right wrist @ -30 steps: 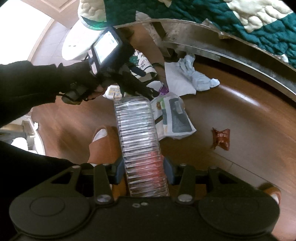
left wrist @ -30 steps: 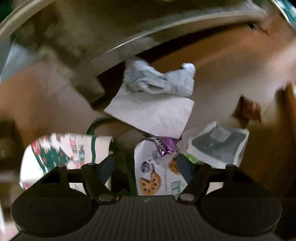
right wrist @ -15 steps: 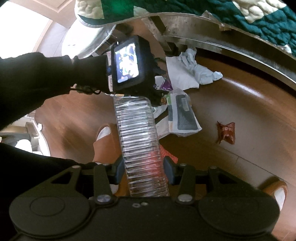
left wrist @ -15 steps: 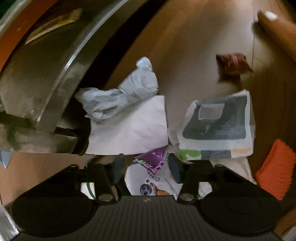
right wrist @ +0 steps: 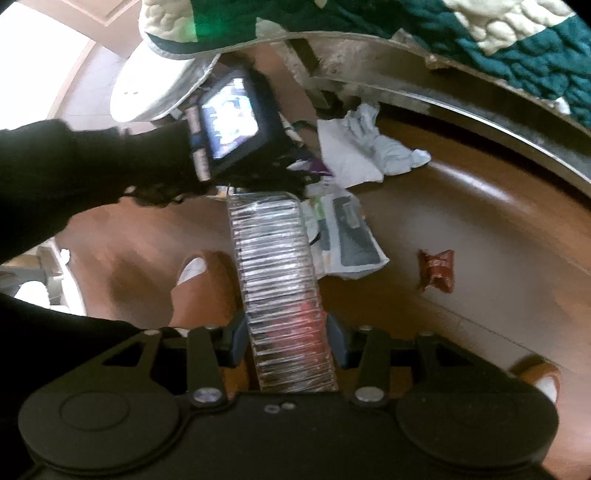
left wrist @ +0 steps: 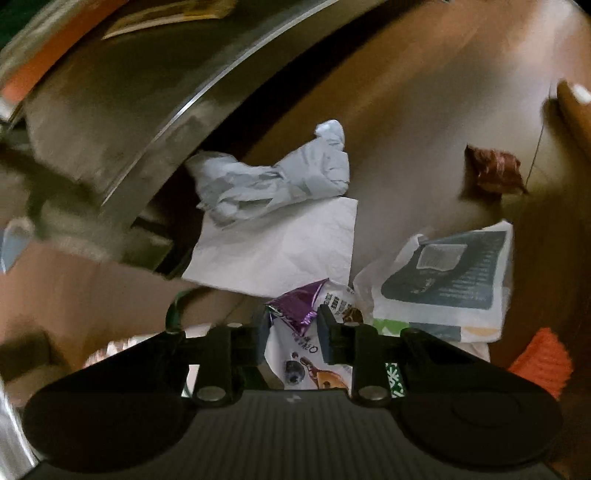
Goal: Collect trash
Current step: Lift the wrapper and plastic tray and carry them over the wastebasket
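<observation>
My left gripper (left wrist: 293,326) has its fingers closed onto a purple foil wrapper (left wrist: 297,306) that lies on a white cookie packet (left wrist: 314,365) on the wooden floor. Beyond it lie a white paper sheet (left wrist: 280,247), a crumpled grey tissue (left wrist: 273,181), a white-and-grey printed bag (left wrist: 443,277) and a brown wrapper (left wrist: 495,170). My right gripper (right wrist: 286,332) is shut on a long clear ribbed plastic tray (right wrist: 277,273), held above the floor. In the right wrist view the left gripper body (right wrist: 236,122) hovers over the pile, with the tissue (right wrist: 384,147), printed bag (right wrist: 347,236) and brown wrapper (right wrist: 436,269).
A metal bed frame rail (left wrist: 155,122) curves along the left, with a green quilt (right wrist: 443,33) above it. A person's bare feet (right wrist: 199,288) stand on the floor near the pile. An orange fabric object (left wrist: 543,358) lies at the right.
My left gripper's fingers have closed in from wide open to narrow around the purple wrapper, and the view has shifted over the pile. My right gripper still holds the clear tray.
</observation>
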Demonstrator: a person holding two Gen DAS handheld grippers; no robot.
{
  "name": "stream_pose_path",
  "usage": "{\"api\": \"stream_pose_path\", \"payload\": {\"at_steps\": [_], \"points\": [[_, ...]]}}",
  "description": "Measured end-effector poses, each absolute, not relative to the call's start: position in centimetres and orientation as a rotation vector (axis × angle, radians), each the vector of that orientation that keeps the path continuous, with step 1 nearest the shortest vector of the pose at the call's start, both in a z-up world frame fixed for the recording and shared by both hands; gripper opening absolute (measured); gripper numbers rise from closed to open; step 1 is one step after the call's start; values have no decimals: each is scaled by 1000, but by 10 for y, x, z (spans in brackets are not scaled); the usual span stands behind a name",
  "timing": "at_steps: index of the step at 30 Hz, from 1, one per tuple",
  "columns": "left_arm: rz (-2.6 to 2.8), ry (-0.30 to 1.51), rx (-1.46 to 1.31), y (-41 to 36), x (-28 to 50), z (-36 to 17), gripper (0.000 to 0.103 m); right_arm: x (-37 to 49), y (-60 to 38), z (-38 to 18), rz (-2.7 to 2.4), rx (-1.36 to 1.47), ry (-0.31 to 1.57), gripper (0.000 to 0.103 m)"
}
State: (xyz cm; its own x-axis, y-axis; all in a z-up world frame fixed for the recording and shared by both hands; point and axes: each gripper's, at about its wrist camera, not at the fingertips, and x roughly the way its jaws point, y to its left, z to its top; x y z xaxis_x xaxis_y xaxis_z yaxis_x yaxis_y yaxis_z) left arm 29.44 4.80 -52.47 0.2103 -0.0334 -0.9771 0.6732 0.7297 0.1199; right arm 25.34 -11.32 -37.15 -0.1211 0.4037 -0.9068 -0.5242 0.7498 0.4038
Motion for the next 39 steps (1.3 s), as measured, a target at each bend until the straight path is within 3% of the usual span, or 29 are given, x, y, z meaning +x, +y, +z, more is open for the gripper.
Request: {"api": "stream_pose_path", "payload": {"at_steps": [6,17,39], "points": [[-468,1283,556,59,280,-479,25,251,-114,-362,768,-135,1435,44],[-366,1123,545,61,251,-321,25,255,-122,-323,700,-118,1260,44],[-83,608,412,28,179,-19,25,212,-213,-44,648,29,672,44]]}}
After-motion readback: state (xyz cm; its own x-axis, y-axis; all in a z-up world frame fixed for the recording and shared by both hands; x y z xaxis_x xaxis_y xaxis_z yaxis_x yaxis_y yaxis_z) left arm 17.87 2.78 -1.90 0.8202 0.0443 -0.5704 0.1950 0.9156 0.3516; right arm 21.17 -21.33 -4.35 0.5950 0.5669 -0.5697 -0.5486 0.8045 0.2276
